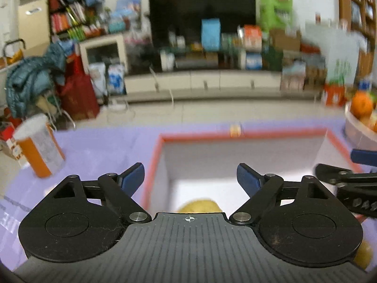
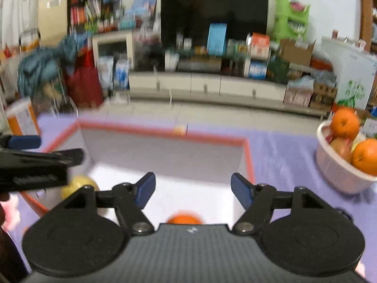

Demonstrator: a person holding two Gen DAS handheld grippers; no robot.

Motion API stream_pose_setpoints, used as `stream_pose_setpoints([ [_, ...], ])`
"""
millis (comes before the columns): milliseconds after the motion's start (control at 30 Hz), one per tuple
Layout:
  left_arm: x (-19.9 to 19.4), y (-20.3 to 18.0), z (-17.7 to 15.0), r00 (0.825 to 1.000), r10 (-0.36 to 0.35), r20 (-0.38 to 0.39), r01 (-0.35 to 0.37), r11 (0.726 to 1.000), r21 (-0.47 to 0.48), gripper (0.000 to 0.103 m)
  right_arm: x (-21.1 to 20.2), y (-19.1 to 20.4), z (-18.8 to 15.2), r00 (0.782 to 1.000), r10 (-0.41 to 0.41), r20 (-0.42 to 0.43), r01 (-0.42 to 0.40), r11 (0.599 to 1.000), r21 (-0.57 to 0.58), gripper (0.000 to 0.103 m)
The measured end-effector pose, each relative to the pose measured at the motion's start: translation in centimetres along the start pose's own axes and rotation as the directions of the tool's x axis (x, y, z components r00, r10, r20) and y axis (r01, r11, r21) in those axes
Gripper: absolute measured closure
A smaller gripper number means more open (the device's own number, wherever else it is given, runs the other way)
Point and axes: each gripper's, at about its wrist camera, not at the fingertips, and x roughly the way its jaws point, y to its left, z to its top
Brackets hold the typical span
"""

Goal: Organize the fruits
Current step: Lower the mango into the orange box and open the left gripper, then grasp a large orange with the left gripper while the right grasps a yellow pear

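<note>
On the purple table (image 2: 282, 146) stands a red-rimmed box (image 2: 165, 133). The white basket (image 2: 334, 167) of fruits is near the table's right edge. Left claw (image 1: 190, 176) and right claw (image 2: 193, 188) are both wide open and empty, over the box; a yellow fruit (image 1: 200, 206) and an orange (image 2: 185, 219) lie inside.

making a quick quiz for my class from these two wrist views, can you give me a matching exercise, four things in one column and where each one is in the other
Things
1. yellow fruit
2. orange seen between the right gripper's open fingers
3. oranges piled with other fruit
4. orange bottle with white cap

Places
A. in the white basket at the right
B. on the purple cloth left of the box
C. in the red-rimmed box, on its left side near the left gripper
D. in the red-rimmed box, just ahead of the right gripper

Pairs: 1-C, 2-D, 3-A, 4-B
</note>
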Motion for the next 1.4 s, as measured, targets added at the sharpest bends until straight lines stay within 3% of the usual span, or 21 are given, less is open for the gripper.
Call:
stream_pose_setpoints([
  [100, -3.5, 2.5, 0.6, 0.997, -0.037, 0.060, 0.040, 0.998, -0.055, 0.041, -3.6, -1.9, 0.5, 0.995, 0.000, 0.100, -0.002, 1.000, 0.013, 0.024],
  [200, -6.2, 4.2, 0.1, 0.996, -0.039, 0.081, 0.046, 0.996, -0.080, 0.038, -7.1, -4.3, 0.0, 0.990, 0.002, 0.139, -0.005, 1.000, 0.025, 0.018],
  [300, -7.6, 4.7, -2.1, 0.998, -0.025, 0.057, 0.029, 0.997, -0.070, 0.037, -9.2, -6.5, -1.4, 0.995, -0.009, 0.103, 0.003, 0.998, 0.057, 0.014],
  [467, -7.7, 5.1, -6.2, 0.998, -0.015, -0.057, 0.011, 0.997, -0.070, 0.039, -10.6, -8.8, -4.9, 1.000, 0.030, -0.006, -0.029, 0.989, 0.145, 0.015],
  [733, -6.8, 4.3, -7.9, 0.993, -0.013, -0.118, 0.010, 1.000, -0.023, 0.039, -7.4, -7.3, -7.9, 0.990, 0.048, -0.136, -0.035, 0.995, 0.094, 0.015],
  [933, -5.8, 4.0, -8.1, 0.989, -0.030, -0.146, 0.025, 0.999, -0.032, 0.038, -6.2, -5.7, -8.0, 0.987, 0.017, -0.161, -0.007, 0.998, 0.064, 0.010],
  [1400, -4.3, 3.2, -8.6, 0.978, -0.057, -0.203, 0.057, 0.998, -0.003, 0.041, -6.0, -5.8, -7.9, 0.984, 0.060, -0.166, -0.046, 0.996, 0.083, 0.010],
])
